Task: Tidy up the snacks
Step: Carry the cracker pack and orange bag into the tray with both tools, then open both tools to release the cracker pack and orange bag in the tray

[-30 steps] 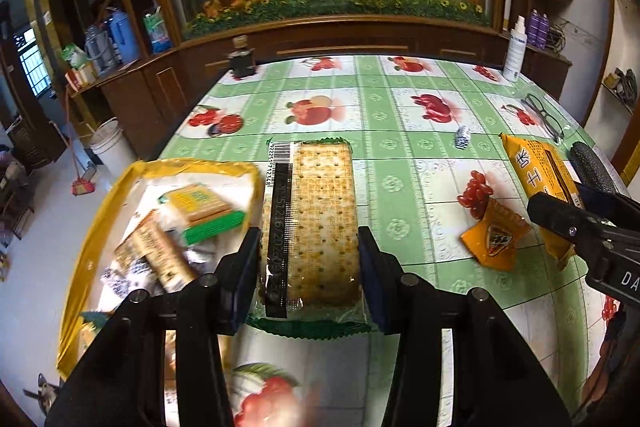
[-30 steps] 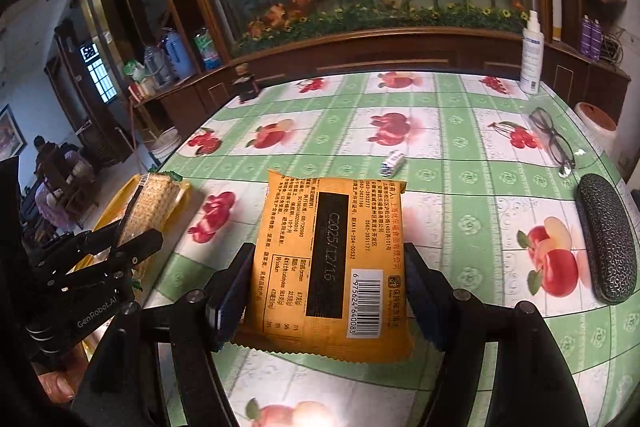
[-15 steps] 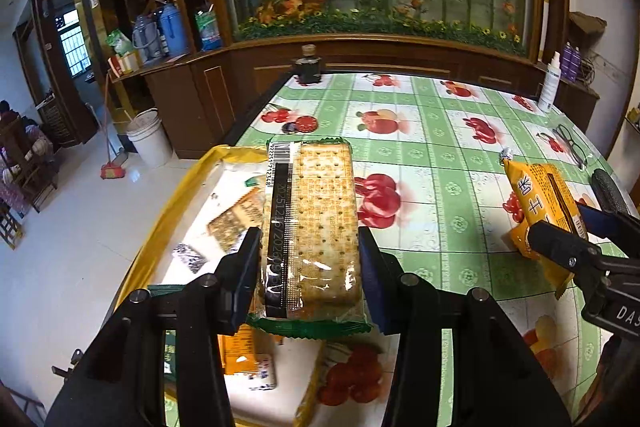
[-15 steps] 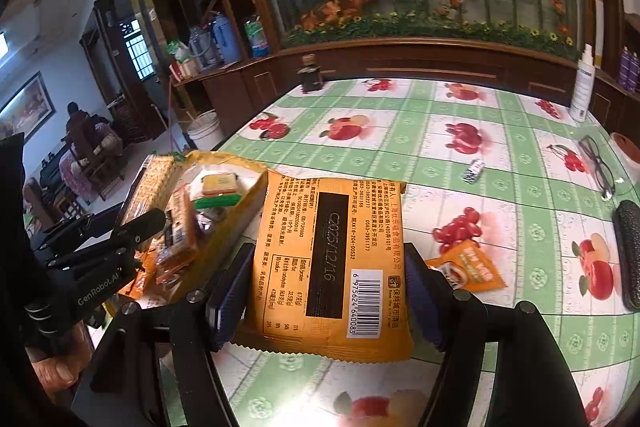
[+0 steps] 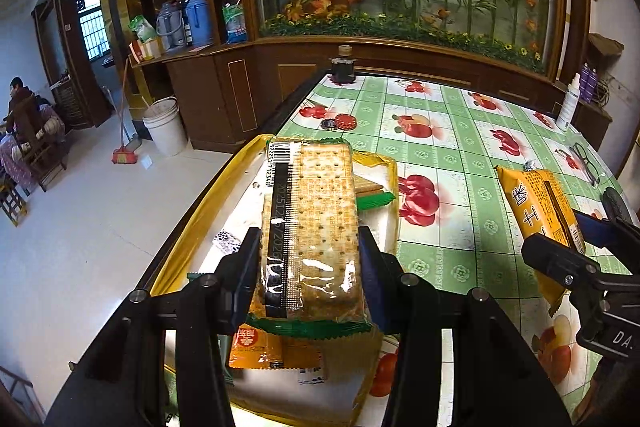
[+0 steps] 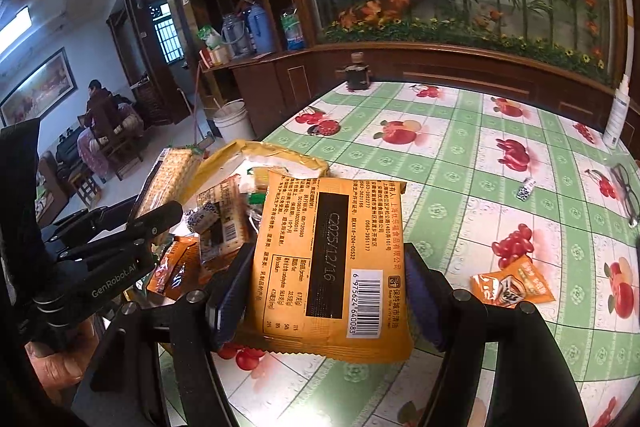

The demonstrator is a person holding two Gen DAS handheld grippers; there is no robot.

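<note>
I carry two snacks above the yellow-rimmed tray [image 5: 188, 211] at the table's left edge: left gripper [image 5: 308, 263] pinching the clear-wrapped cracker pack [image 5: 316, 223], right gripper [image 6: 324, 291] pinching the orange foil packet [image 6: 328, 263]; next, lower and release both.

The left gripper [image 5: 308, 259] pointed forward and downward with its jaws clamped on a cracker pack [image 5: 310, 227], while the right gripper [image 6: 326, 291], just beside it at the same tilt, had its jaws spread wider and pressed against an orange packet [image 6: 328, 267].
</note>
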